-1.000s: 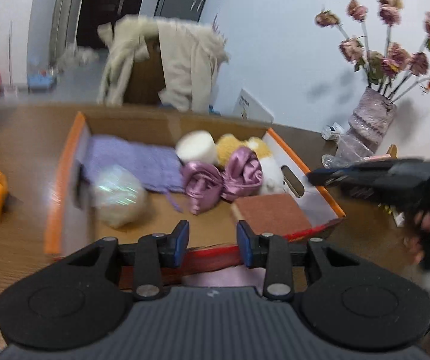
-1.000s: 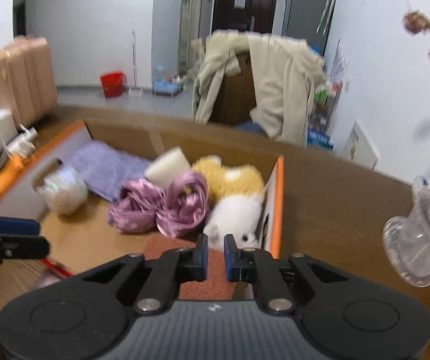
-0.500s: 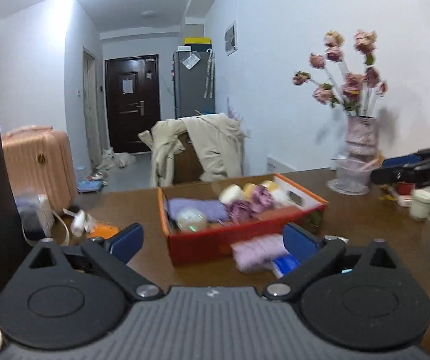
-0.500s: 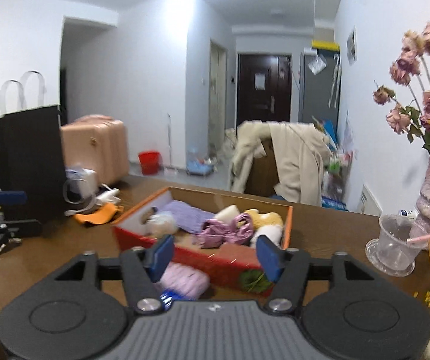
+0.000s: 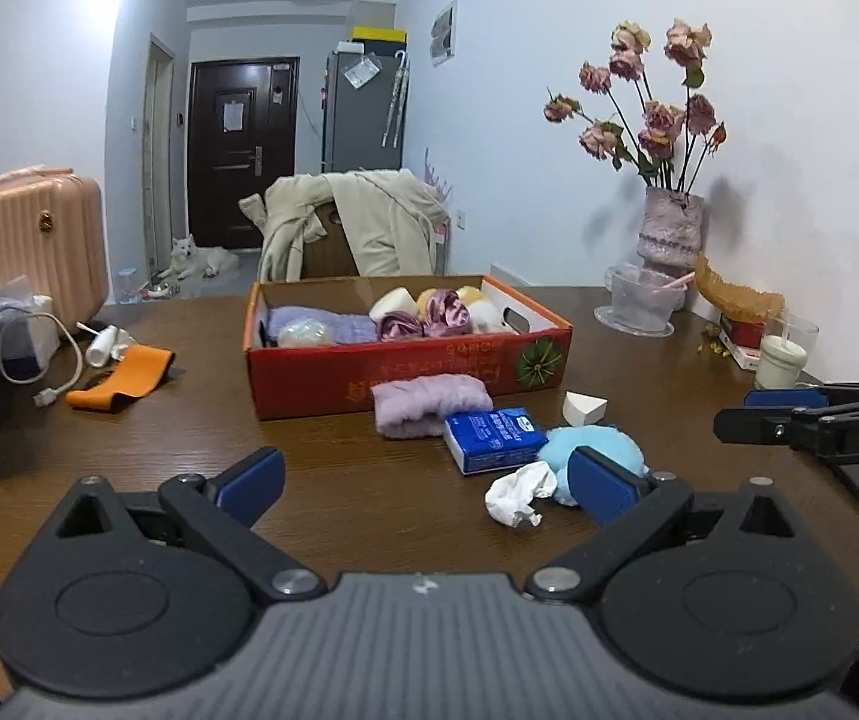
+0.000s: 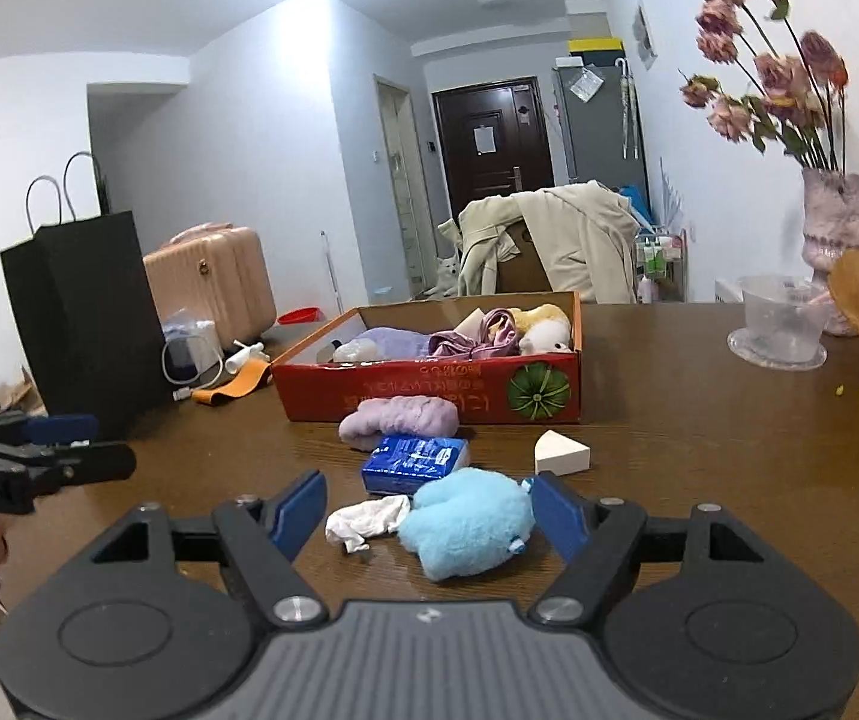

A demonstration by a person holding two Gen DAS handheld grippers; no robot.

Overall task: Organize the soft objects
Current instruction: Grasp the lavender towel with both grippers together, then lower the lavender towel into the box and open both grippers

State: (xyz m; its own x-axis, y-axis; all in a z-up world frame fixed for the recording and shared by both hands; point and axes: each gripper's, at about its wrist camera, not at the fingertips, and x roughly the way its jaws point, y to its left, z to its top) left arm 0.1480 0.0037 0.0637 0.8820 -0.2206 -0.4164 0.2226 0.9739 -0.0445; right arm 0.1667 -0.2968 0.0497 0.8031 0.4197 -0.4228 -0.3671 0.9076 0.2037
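Note:
A red cardboard box stands mid-table with several soft things inside: purple cloth, satin scrunchies, plush toys, a sponge. In front of it lie a lilac fuzzy cloth, a blue tissue pack, a light blue plush, a crumpled white tissue and a white wedge sponge. My left gripper is open and empty, back from the items. My right gripper is open, its jaws either side of the blue plush and tissue.
A vase of dried roses, a clear plastic bowl and a candle jar stand at the right. An orange band, a cable and a black paper bag are at the left. A chair with a coat stands behind the table.
Both grippers have pulled back from the box and opened wide. The loose items in front of the box have come into view.

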